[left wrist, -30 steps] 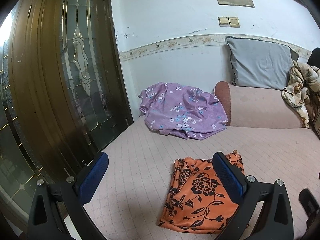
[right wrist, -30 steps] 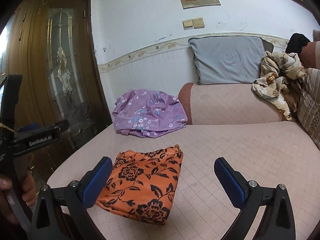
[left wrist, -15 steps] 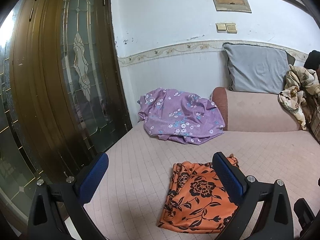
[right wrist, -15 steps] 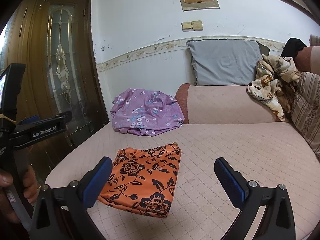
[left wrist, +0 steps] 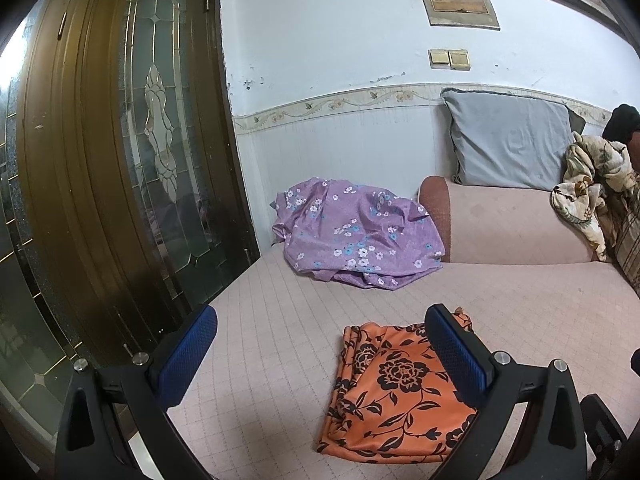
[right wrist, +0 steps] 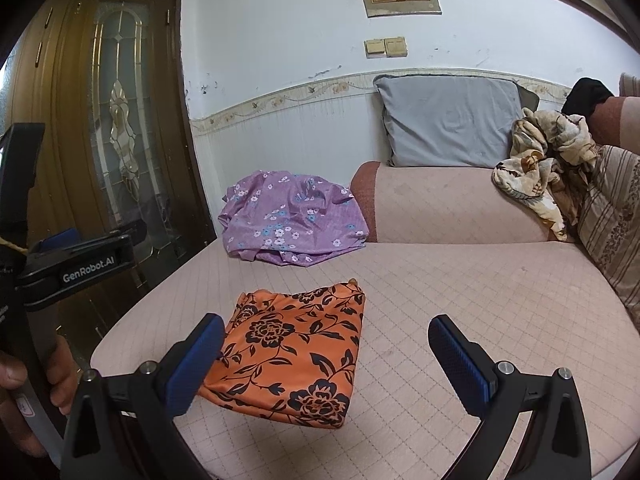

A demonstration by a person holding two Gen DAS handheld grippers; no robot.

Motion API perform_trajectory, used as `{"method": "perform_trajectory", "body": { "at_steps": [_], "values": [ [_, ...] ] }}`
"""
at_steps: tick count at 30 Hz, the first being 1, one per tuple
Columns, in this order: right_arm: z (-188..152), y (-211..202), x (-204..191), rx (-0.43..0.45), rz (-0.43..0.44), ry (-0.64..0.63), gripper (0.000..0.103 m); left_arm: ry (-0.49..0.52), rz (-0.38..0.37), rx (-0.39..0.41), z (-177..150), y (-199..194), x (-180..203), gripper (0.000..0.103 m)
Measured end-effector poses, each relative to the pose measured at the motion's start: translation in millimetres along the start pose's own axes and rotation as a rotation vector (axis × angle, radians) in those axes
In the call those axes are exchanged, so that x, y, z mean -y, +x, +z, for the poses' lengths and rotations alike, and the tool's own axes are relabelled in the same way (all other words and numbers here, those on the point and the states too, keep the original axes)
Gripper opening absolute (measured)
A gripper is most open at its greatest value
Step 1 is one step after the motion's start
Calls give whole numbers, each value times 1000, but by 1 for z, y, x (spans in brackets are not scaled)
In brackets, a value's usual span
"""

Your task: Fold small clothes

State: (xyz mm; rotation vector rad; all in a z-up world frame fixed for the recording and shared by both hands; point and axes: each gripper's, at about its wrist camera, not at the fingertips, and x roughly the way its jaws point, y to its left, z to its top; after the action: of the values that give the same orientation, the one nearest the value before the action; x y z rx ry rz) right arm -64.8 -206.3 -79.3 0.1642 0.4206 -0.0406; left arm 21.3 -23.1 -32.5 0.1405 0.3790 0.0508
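Hovering above the near edge of the bed, both grippers hold nothing, fingers spread wide: left gripper, right gripper. The orange floral garment lies folded flat just beyond them. Judging from this, the next step is fetching the crumpled purple floral garment near the wall: reach level over the orange piece, pinch 1 edge, not the bunched middle.

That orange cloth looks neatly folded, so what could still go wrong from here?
The orange cloth lies near the sofa seat's front edge; a nudge might slide it off. Both grippers, left and right, hang open beside it, so a fingertip could snag and undo the fold. The purple cloth remains crumpled.
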Motion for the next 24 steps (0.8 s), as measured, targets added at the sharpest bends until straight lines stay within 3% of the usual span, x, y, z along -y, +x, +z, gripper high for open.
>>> {"method": "perform_trajectory", "body": {
  "at_steps": [24],
  "values": [
    [36,-31,-28,-11,-41,-9,103,-83,-2,16,16,-33,-49,103]
  ]
}}
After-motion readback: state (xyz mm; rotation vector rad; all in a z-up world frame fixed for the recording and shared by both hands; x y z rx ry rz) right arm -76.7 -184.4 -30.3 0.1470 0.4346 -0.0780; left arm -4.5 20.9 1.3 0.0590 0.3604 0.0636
